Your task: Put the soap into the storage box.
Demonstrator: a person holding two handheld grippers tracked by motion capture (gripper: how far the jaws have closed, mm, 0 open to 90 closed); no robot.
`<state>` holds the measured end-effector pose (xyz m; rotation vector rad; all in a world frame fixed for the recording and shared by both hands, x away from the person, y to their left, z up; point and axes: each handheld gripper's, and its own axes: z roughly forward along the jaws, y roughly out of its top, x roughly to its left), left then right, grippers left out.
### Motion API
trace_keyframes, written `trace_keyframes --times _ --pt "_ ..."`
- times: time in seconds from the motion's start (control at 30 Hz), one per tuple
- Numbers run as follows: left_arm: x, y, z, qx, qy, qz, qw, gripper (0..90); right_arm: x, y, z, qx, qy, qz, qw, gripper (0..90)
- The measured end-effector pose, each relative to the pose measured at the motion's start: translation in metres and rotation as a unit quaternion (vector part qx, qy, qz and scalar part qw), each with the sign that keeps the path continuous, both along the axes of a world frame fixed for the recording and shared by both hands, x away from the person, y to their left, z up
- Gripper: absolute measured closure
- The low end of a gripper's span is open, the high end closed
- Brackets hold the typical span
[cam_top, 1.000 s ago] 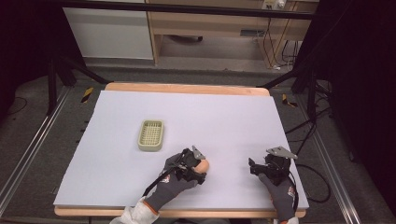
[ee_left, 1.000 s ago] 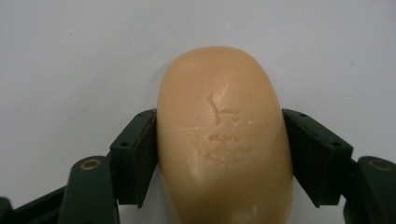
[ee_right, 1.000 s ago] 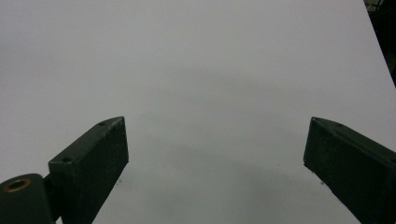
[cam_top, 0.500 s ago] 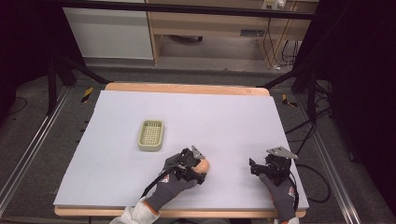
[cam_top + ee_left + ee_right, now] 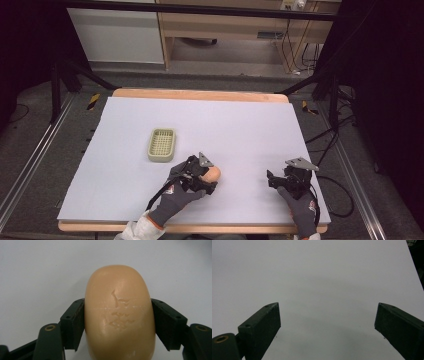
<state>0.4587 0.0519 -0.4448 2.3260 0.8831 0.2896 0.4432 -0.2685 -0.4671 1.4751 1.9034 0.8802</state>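
I have the left gripper (image 5: 117, 322) closed on a peach-coloured bar of soap (image 5: 119, 315), its jaws pressing both long sides, near the front edge of the white table (image 5: 240, 125). My right gripper (image 5: 328, 332) sits by the front right corner, jaws spread wide over bare surface. A pale green soap dish (image 5: 161, 145) rests left of centre, apart from the soap.

Desk (image 5: 240, 120): tray (image 5: 161, 145) placed left of centre. Soap (image 5: 214, 173) found nearer the front edge, right of and before the tray, clamped between the jaws of the left tool (image 5: 207, 186). Right tool (image 5: 274, 180) positioned well right of the soap, jaws spread.
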Motion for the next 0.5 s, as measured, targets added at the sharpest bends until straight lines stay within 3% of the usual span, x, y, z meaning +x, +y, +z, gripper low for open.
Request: trace_keyframes --times 0.5 --pt "0.000 0.014 0.010 -0.013 -0.004 0.012 0.9998 31.3 -0.001 -0.001 0.000 0.003 0.001 -0.002 1.0000 6.9"
